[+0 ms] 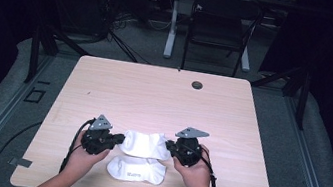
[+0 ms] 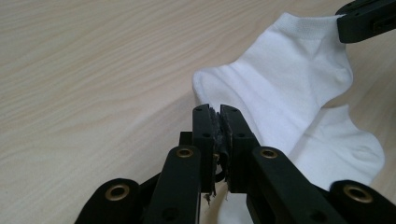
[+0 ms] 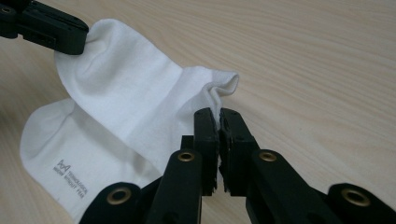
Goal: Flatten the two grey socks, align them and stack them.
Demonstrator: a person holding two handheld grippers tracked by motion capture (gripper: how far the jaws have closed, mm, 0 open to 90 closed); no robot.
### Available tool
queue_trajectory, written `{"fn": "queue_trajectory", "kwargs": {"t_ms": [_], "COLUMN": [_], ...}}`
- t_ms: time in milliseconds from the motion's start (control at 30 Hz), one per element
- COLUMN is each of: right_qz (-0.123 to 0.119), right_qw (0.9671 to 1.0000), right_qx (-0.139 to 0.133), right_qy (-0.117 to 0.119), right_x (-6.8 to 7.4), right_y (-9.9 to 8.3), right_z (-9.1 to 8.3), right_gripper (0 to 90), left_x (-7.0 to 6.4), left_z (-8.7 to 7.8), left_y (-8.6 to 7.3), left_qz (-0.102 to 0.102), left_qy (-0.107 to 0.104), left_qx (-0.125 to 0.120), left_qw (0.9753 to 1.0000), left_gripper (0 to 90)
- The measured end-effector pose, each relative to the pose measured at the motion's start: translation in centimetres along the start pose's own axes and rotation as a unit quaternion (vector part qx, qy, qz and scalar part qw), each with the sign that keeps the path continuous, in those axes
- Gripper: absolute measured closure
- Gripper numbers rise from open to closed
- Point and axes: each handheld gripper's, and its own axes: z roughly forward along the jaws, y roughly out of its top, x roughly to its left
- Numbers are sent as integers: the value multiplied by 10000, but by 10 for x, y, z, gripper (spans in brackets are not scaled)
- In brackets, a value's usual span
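Pale wood-grain desk (image 1: pixel 154 91) under dim light, dark floor around it, a black chair (image 1: pixel 221 23) and a white desk leg beyond the far edge, a small round grommet (image 1: pixel 197 84) near the back.

Near the front edge: two white socks. Upper sock (image 1: pixel 144 143) stretched sideways between the two tools; lower sock (image 1: pixel 136 169) flat on the desk just in front of it, partly tucked under the upper one, small grey lettering on its side.

Left tool (image 1: pixel 119 138), in the person's left hand (image 1: pixel 81 156): jaws pressed together, pinching one end of the upper sock. Seen from the left tool view (image 2: pixel 219 112), pads closed tight with a thin edge of white cloth caught between them, the rest of the sock running away toward the far corner, where the other tool's black tip bites the ribbed cuff.

Right tool (image 1: pixel 169 146), in the right hand (image 1: pixel 197 172): likewise closed, clamped on the opposite end. From the right tool view (image 3: pixel 218 114), a bunched fold of the cuff nipped between the pads, fabric puckered just above the tips, sock (image 3: pixel 135 102) sloping off to the upper left where the left tool's jaw holds its far end. Lower sock (image 3: pixel 70 158) beneath, lying loose on the desk, touched by neither tool.

Upper sock taut-ish, slightly raised along its span, both ends gripped.
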Motion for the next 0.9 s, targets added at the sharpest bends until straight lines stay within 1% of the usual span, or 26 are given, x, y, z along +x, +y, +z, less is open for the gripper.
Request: {"fn": "queue_trajectory", "kwargs": {"t_ms": [33, 67, 100, 133, 167, 200, 300, 367, 400, 500, 533, 567, 600, 700, 767, 800, 900], "right_qz": [19, 14, 14, -4, -4, -30, -58, -64, -44, -60, -66, -66, -127, -139, -139, -157, -126], "right_qw": [10000, 10000, 10000, 9999, 9999, 9999, 9999, 9997, 9998, 9996, 9996, 9996, 9993, 9992, 9992, 9991, 9992], "right_qx": [-5, -6, -6, 5, 5, 29, 35, 54, 28, 52, 78, 78, 138, 160, 147, 130, 99], "right_qy": [31, 86, 86, 115, 115, 135, 159, 211, 213, 258, 281, 281, 311, 330, 352, 368, 373], "right_x": [1, 3, 3, 5, 5, 8, 9, 12, 14, 16, 19, 19, 22, 25, 27, 28, 29], "right_y": [-1, -4, -4, -8, -8, -11, -14, -16, -17, -19, -22, -22, -24, -27, -28, -29, -30], "right_z": [-1, -4, -4, -6, -6, -8, -10, -13, -13, -15, -16, -16, -16, -17, -18, -19, -20], "right_gripper": [861, 861, 861, 861, 861, 861, 861, 861, 861, 861, 861, 861, 861, 861, 860, 861, 861], "left_x": [-2, -3, -3, -5, -5, -6, -8, -9, -10, -12, -15, -15, -17, -20, -22, -23, -23], "left_z": [-1, -4, -4, -6, -6, -9, -10, -12, -14, -17, -19, -19, -21, -22, -23, -24, -25], "left_y": [-2, -5, -5, -8, -8, -11, -15, -19, -21, -24, -26, -26, -28, -31, -33, -34, -38], "left_qz": [-9, 25, 25, 7, 7, -42, -70, -130, -248, -263, -310, -310, -309, -324, -287, -225, -256], "left_qy": [-22, -33, -33, -32, -32, -65, -69, -115, -178, -199, -207, -207, -220, -222, -220, -194, -145], "left_qx": [13, 65, 65, 98, 98, 113, 115, 129, 138, 139, 134, 134, 160, 176, 208, 219, 196], "left_qw": [10000, 10000, 10000, 9999, 9999, 9999, 9999, 9998, 9994, 9994, 9992, 9992, 9992, 9991, 9991, 9993, 9994], "left_gripper": [856, 856, 856, 856, 856, 856, 856, 855, 855, 855, 855, 855, 855, 855, 854, 854, 853]}}
